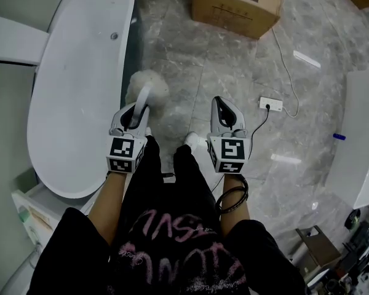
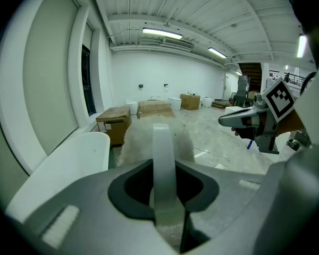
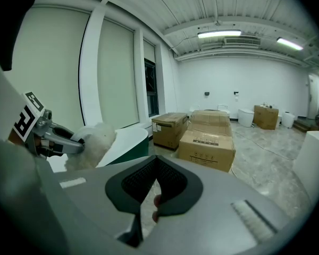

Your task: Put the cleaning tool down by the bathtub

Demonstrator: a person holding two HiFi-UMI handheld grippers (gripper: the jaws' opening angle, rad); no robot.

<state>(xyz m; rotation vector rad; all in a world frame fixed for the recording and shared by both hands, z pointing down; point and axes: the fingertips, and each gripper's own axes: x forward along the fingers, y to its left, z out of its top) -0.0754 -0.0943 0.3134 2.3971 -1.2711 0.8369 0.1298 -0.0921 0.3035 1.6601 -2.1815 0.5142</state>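
Cleaning tool point(image 1: 149, 88): a white fluffy head on a pale flat handle, held off the floor just right of the bathtub's rim. The handle runs back toward the person into the left gripper.
Left gripper point(image 1: 135, 110): its fingers are clamped on the tool's handle, which stands upright between them in the left gripper view. The fluffy head spreads beyond the fingertips.
Right gripper point(image 1: 222, 103): its fingers are together with nothing between them. It is held level with the left gripper and apart from it, over the floor.
Person: black trousers and a white shoe point(image 1: 194, 141) show below the grippers, and a dark bracelet point(image 1: 232, 200) is on the right wrist.
Bathtub point(image 1: 74, 91): white and freestanding at the left, with its long side running near to far. A drain shows toward its far end.
Floor point(image 1: 190, 72): grey marbled tiles.
Power strip point(image 1: 270, 104): white, lying on the floor right of the right gripper. A dark cable is plugged into it and a pale cord trails away toward the far side.
Cardboard box point(image 1: 237, 3): on the floor at the far side, right of the bathtub's far end.
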